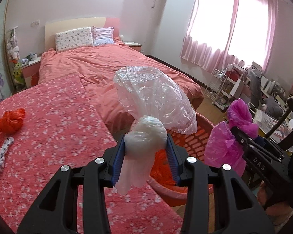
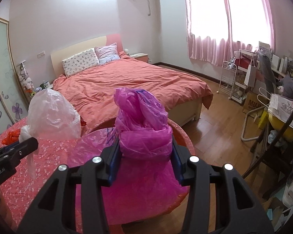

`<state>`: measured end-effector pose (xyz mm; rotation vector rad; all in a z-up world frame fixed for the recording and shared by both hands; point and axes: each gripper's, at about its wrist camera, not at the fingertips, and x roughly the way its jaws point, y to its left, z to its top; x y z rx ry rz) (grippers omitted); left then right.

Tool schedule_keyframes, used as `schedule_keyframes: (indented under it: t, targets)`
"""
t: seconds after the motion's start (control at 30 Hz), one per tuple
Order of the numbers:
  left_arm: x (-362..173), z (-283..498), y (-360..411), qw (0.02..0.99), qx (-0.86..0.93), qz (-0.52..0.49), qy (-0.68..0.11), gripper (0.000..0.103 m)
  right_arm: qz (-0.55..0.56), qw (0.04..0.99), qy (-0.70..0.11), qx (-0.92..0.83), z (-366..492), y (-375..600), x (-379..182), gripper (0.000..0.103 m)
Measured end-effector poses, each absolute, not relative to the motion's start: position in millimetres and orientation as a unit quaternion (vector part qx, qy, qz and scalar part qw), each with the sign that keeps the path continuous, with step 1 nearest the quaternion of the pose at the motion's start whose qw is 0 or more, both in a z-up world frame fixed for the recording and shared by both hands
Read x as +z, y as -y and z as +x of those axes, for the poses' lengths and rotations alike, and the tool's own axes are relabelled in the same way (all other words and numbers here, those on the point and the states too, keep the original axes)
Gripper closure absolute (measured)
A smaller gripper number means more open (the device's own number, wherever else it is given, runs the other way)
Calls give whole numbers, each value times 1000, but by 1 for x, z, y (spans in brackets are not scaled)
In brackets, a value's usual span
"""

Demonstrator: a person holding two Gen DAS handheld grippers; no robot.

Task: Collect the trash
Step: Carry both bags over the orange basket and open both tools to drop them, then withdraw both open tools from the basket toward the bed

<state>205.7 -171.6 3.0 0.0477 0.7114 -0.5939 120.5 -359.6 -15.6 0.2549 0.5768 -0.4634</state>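
My left gripper [image 1: 146, 139] is shut on a clear plastic bag [image 1: 152, 99], held over the near rim of an orange laundry basket [image 1: 193, 136]; the bag also shows in the right wrist view [image 2: 52, 115]. My right gripper [image 2: 146, 146] is shut on a magenta plastic bag [image 2: 142, 120], held above the same basket [image 2: 182, 134]; that bag also shows in the left wrist view [image 1: 222, 146]. An orange plastic bag [image 1: 10, 120] lies on the flowered pink cloth [image 1: 48, 126] at the left.
A spotted white cloth strip [image 1: 2, 154] lies near the orange bag. A bed with a salmon cover [image 1: 111, 66] stands behind. Wooden floor [image 2: 214, 128], a white wire rack [image 2: 230, 78] and a cluttered desk and chair [image 2: 279, 113] are at the right.
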Motion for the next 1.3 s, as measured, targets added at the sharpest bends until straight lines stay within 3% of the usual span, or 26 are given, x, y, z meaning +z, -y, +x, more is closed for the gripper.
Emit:
schedule_keyframes:
  t: [0.7,0.87,1.1,1.3]
  targets:
    - [-15,211,215,875,-313,32,-369,61,130,920,-287,-235,131,379,-31,57]
    - [-20,212,219,871,-314,30,-378,61,132,921,-286,-230,137,383,-34,52]
    - [-25,215,215,869,-308,24,-387,50,133,922,-286,-227,140,382,-37,43]
    - [-25,217,204,873,-297,20,-386,44,136,924,-276,-229,142,382,-34,29]
